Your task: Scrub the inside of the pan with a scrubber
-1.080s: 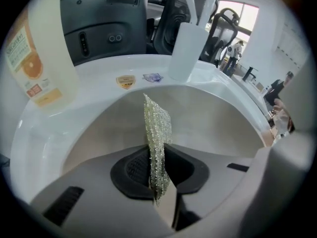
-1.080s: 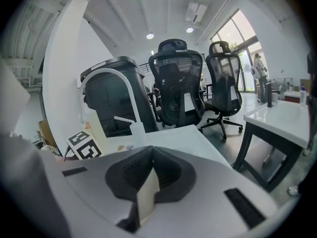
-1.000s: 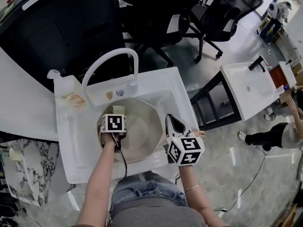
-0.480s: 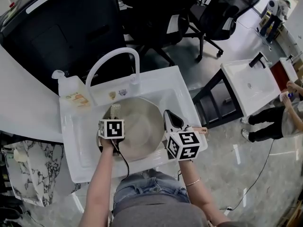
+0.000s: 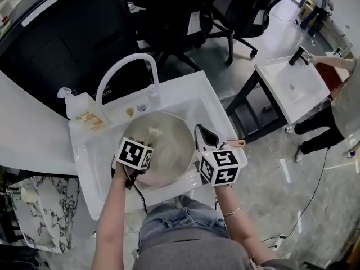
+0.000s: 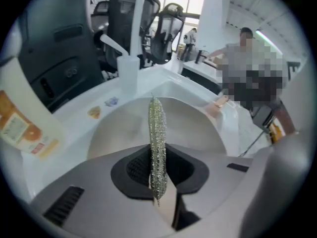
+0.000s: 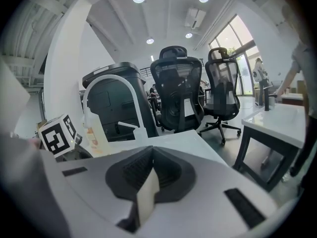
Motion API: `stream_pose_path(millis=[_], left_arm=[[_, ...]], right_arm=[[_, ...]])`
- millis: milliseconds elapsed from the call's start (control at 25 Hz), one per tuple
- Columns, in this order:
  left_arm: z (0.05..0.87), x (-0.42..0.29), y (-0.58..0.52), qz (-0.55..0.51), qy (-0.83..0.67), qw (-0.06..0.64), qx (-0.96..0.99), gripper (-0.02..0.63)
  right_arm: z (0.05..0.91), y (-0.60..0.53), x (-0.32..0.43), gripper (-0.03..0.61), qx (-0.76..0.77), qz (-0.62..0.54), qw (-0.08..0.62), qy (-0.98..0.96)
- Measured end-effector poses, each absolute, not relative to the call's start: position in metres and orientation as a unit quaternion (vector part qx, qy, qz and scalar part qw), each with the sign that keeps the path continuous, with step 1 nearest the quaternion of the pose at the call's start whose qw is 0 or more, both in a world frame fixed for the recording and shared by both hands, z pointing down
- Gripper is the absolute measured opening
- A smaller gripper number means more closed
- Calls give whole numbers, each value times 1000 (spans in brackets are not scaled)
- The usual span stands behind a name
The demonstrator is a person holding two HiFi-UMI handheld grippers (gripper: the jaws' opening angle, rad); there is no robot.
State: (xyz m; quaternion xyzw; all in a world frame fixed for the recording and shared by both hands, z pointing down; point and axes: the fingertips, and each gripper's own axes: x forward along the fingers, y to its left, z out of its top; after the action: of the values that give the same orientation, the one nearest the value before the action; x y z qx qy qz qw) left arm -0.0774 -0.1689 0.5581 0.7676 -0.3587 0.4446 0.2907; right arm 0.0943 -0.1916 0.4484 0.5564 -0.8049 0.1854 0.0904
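Silvery mesh scrubber (image 6: 157,133) stands edge-on, pinched between my left tongs (image 6: 158,185) and held over the inside of the pale pan (image 5: 174,151). That pan sits in the white sink (image 5: 194,94), below the arched faucet (image 5: 121,75). My right tongs (image 7: 147,195) are pressed together with nothing visible in them, at the pan's right rim, beside its wooden handle (image 5: 239,143). A pale bottle (image 5: 84,110) with an orange label stands at the sink's back left corner.
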Motion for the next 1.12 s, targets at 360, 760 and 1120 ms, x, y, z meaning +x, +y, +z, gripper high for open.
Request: stream_pose_path(millis=[360,760,1120], left_arm=[[588,-8,-113,517,-104,366,767,64],[633,-31,-105,643,-81,320,691,61],[639,-68,-117,682,-118,285,663,62]], right_arm=[[456,-159,129,11,606,197,87,-766],[459,-141,150,11,629,205,87,-744],[454,-162,117,11,594,198,97,-774]])
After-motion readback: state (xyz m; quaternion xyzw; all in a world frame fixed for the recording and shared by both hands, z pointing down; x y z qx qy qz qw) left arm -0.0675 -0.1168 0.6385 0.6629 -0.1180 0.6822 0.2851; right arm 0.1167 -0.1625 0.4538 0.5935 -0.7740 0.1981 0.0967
